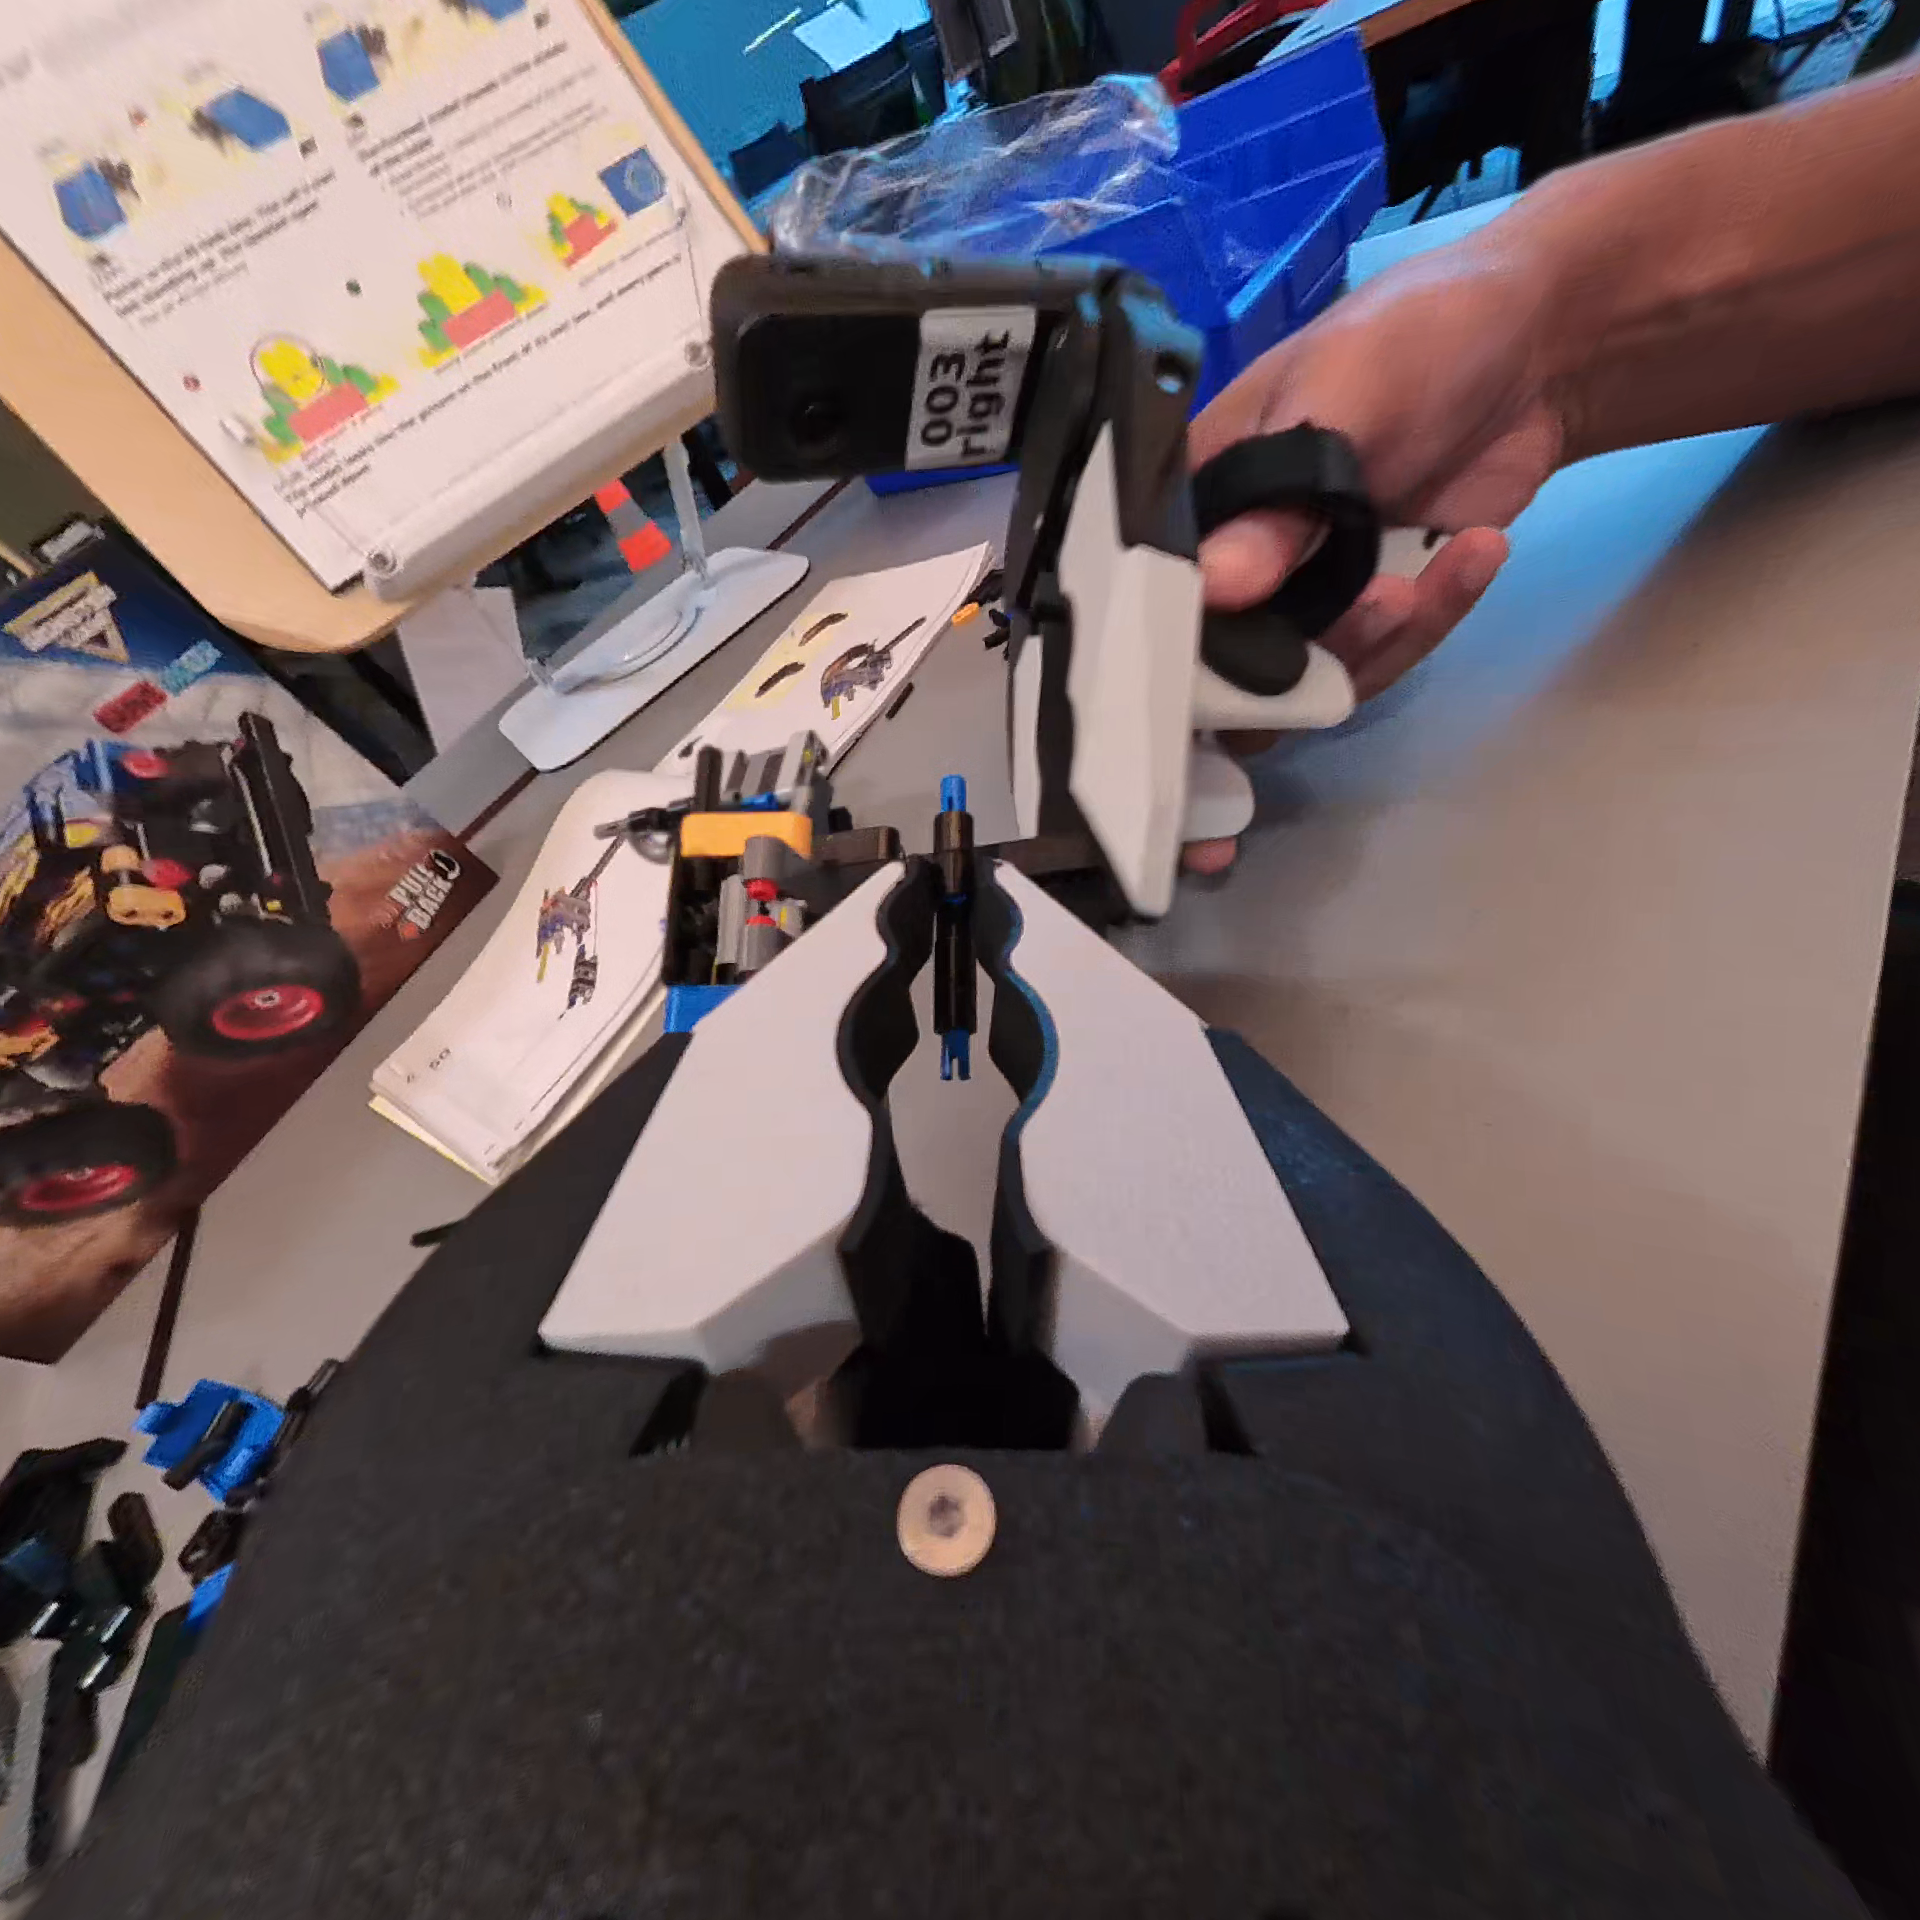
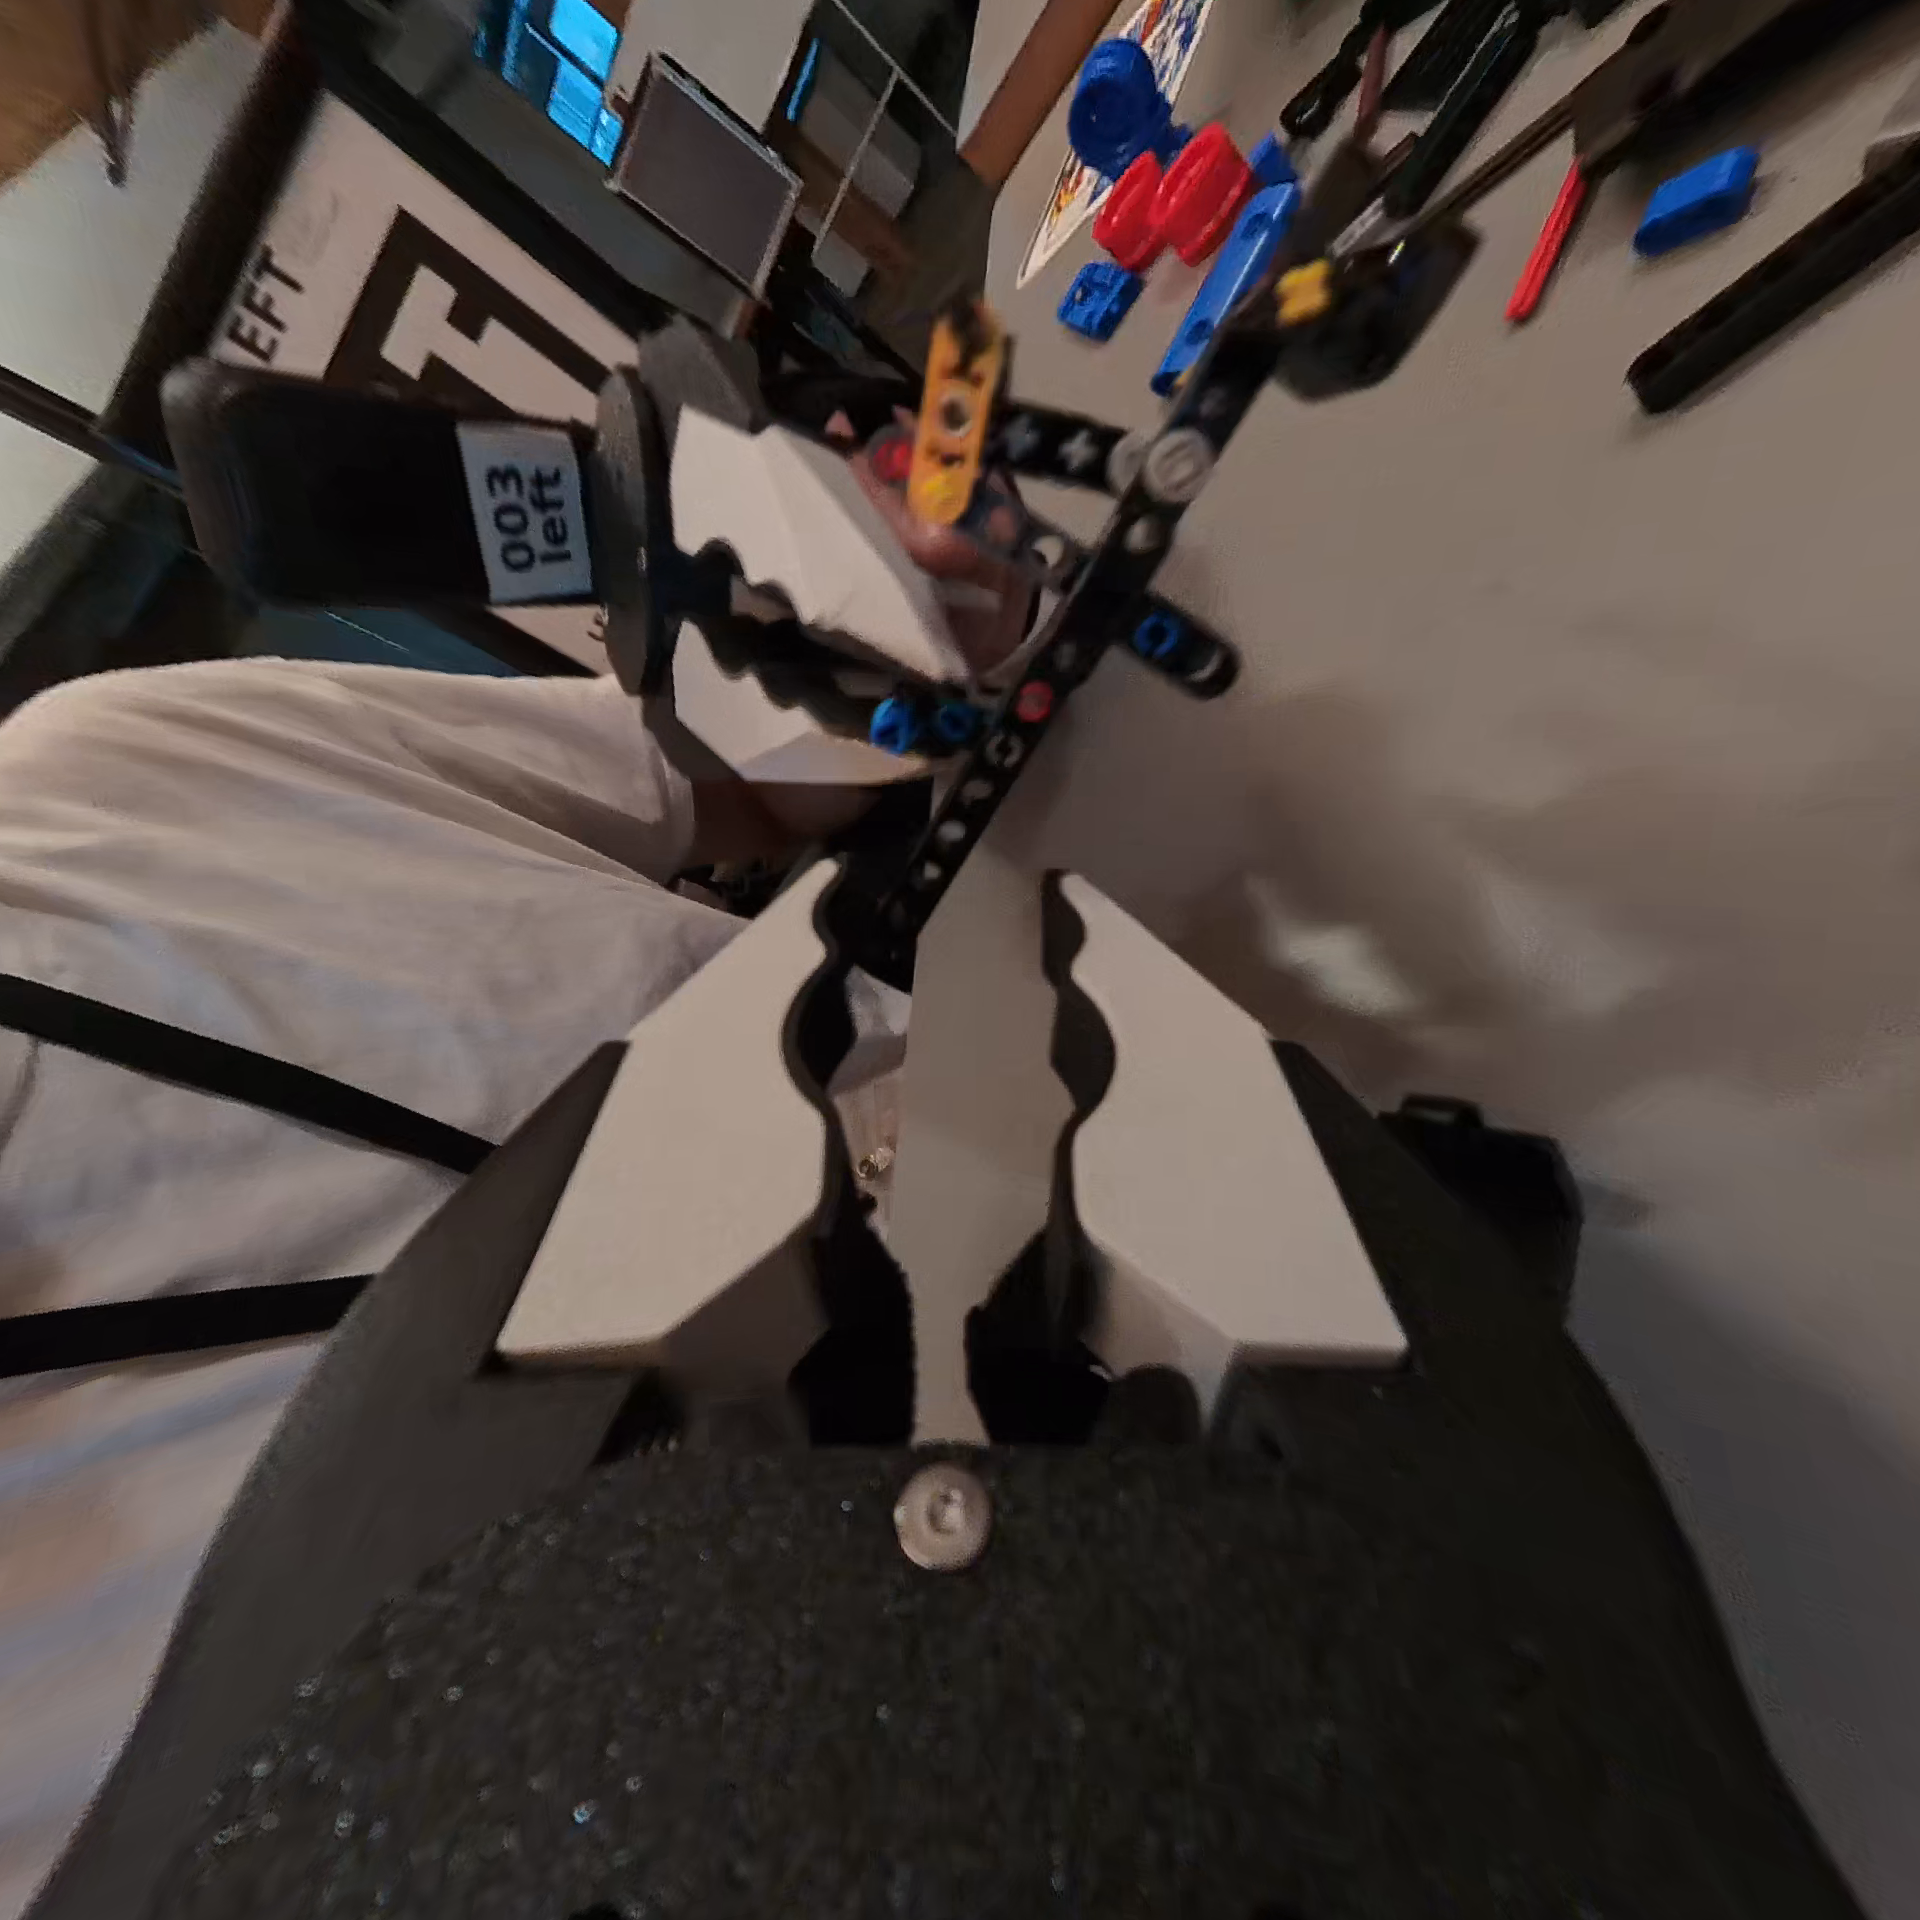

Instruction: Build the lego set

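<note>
Left gripper (image 1: 951, 883) is pinching 1 slim black piece with blue pins (image 1: 953, 925) at both ends, held upright between the jaws; the jaws are nearly closed on it near their tips. Just beyond it, the partly built lego model (image 1: 743, 883) is sitting on the grey worktop (image 1: 1455, 987), showing 1 orange beam on top, grey parts and 1 blue base. It is resting partly on 1 open instruction booklet (image 1: 520, 997). 1 second printed sheet (image 1: 862, 644) is lying farther back.

Right gripper (image 2: 940, 883) is standing with its jaws moderately apart; 1 long black beam (image 2: 1049, 686) of the model is running up between the tips, lying against the left finger, but I cannot tell whether it is being gripped. In the left wrist view, 1 hand (image 1: 1403, 499) is holding the right gripper above and to the right of the model, pointing down.

Loose parts on the worktop in the right wrist view: 2 red wheel hubs (image 2: 1174, 203), 1 blue round part (image 2: 1117, 99), 1 blue block (image 2: 1694, 197), 1 thin red strip (image 2: 1548, 244). The set's box (image 1: 177, 914) is lying at the left, and 1 instruction board (image 1: 343, 239) is standing behind it.
</note>
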Demonstrator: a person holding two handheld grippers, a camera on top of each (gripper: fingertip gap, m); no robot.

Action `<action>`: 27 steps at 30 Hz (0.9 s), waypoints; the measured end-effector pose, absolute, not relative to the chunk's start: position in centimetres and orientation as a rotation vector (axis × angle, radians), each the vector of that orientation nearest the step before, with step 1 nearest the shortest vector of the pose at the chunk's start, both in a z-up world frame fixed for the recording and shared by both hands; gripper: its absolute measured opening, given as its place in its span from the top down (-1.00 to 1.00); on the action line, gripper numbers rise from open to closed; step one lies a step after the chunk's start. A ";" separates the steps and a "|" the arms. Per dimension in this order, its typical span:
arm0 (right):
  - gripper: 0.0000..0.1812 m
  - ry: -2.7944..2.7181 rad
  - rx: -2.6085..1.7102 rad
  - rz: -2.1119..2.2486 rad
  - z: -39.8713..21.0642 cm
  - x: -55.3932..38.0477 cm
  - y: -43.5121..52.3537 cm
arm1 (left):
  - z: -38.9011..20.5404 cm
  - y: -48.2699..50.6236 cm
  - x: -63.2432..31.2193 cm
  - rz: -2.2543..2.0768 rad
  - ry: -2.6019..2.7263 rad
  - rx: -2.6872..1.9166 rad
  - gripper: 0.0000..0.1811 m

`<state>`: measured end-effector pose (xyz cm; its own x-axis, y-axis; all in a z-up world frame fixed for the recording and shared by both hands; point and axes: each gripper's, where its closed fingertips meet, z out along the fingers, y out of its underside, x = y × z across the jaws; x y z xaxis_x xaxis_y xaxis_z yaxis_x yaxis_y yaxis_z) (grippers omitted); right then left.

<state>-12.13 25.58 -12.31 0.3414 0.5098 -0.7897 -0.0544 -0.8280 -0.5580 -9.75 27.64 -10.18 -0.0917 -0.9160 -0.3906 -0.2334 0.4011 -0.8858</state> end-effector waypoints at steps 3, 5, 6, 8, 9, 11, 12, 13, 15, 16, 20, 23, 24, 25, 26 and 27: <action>0.87 -0.418 -2.082 1.487 -11.8 -12.0 25.5 | -10.1 27.5 -9.8 -0.797 1.587 -1.037 0.94; 0.89 -0.468 -2.090 1.431 -12.1 -12.0 25.3 | -10.0 27.3 -9.9 -0.870 1.605 -1.077 0.94; 0.89 -0.479 -2.092 1.414 -12.1 -12.1 25.2 | -9.9 27.3 -9.9 -0.915 1.605 -1.111 0.94; 0.88 -0.510 -2.094 1.383 -12.2 -12.2 25.1 | -10.1 27.2 -9.9 -0.990 1.599 -1.164 0.94; 0.88 -0.520 -2.099 1.367 -12.3 -12.2 25.1 | -10.2 27.3 -9.9 -1.040 1.589 -1.207 0.94; 0.88 -0.555 -2.097 1.312 -12.7 -12.2 25.1 | -10.2 27.3 -9.9 -1.168 1.553 -1.311 0.94; 0.88 -0.571 -2.098 1.269 -12.8 -12.2 25.3 | -10.4 27.3 -9.9 -1.181 1.552 -1.343 0.94; 0.87 -0.592 -2.108 1.224 -13.1 -12.1 25.3 | -10.5 27.2 -9.9 -1.152 1.563 -1.324 0.94; 0.88 -0.589 -2.127 1.213 -13.3 -12.1 25.3 | -10.4 27.2 -9.9 -1.070 1.579 -1.287 0.93; 0.89 -0.572 -2.125 1.235 -13.1 -12.1 25.3 | -10.3 27.2 -9.8 -1.050 1.576 -1.277 0.93; 0.92 -0.467 -2.102 1.406 -12.4 -12.0 25.3 | -9.5 26.6 -9.9 -0.904 1.580 -1.090 0.90; 0.93 -0.434 -2.073 1.496 -11.9 -12.0 25.1 | -9.3 26.1 -10.4 -0.950 1.591 -1.082 0.79; 0.92 -0.434 -2.072 1.494 -11.9 -12.0 25.1 | -9.1 26.1 -10.7 -0.978 1.585 -1.085 0.78; 0.93 -0.430 -2.067 1.492 -11.8 -11.9 25.1 | -9.0 26.1 -11.0 -1.001 1.579 -1.079 0.80; 0.93 -0.425 -2.060 1.498 -11.7 -11.7 25.1 | -8.8 26.1 -11.3 -1.019 1.573 -1.069 0.81; 0.93 -0.414 -2.051 1.509 -11.5 -11.6 25.1 | -8.7 26.1 -11.6 -1.029 1.564 -1.064 0.81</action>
<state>-11.62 25.15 -11.54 0.3206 0.5471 -0.7732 -0.0764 -0.7987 -0.5968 -11.64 26.12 -8.69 -0.1717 -0.9554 -0.2403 -0.1577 0.2675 -0.9506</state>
